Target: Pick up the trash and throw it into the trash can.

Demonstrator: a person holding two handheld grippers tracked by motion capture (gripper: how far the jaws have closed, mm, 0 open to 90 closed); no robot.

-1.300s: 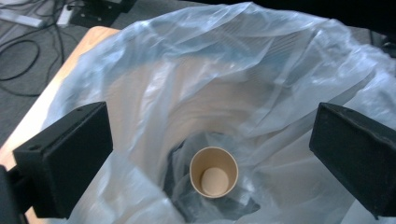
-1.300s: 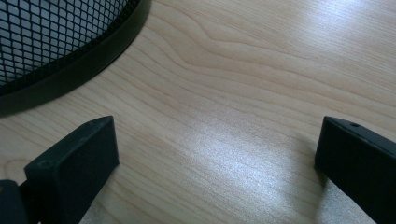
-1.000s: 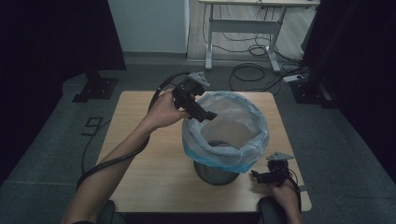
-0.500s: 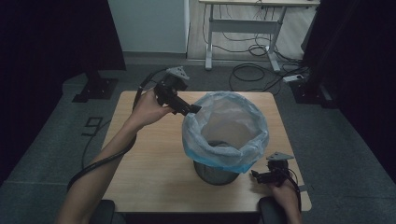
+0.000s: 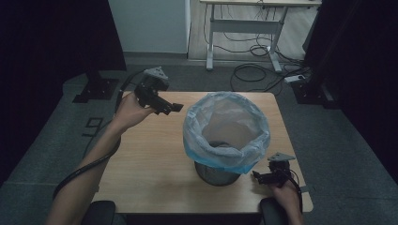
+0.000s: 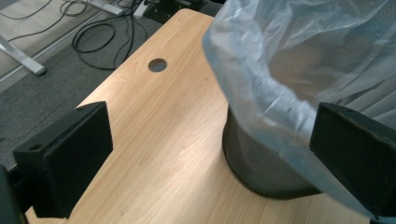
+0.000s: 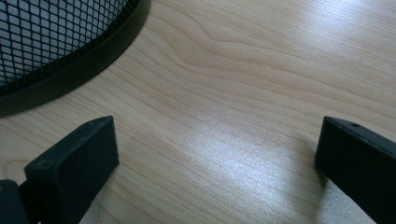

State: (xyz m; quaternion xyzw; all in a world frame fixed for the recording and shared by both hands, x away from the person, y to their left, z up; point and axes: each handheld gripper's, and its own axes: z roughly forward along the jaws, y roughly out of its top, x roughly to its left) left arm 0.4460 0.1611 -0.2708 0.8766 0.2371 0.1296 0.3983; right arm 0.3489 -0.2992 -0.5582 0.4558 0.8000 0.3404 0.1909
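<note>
Your left gripper (image 5: pixel 174 108) is up in the air over the far left part of the surface (image 5: pixel 145 154), held in your left hand (image 5: pixel 129 110) with its jaws pointing toward the bin. In the left gripper view those jaws stand wide apart with nothing between them but bare wood and the side of the bin, so this gripper is released and grasps nothing; it is near the bag but apart from it. The mesh bin (image 5: pixel 217 172) stands upright on the surface, toward the right and nearer your edge, and the pale blue plastic bag (image 5: pixel 226 129) lines it: the bag's mouth is spread open and its rim is folded down over the outside of the bin, covering most of the wall and leaving the dark mesh base bare. In the left gripper view you see the bag (image 6: pixel 299 70) puffed out above the bin (image 6: pixel 261 161), and a round cable hole (image 6: pixel 157 65) in the surface beyond. Your right gripper (image 5: pixel 259 177) lies low at the near right corner of the surface, held in your right hand (image 5: pixel 285 194), just beside the bin's base and pointing at it. In the right gripper view its jaws are also spread wide over bare wood, released, with the bin's black bottom rim (image 7: pixel 70 70) close ahead at the upper left, not touched. Cables (image 5: pixel 256 72) lie on the floor beyond the surface.
</note>
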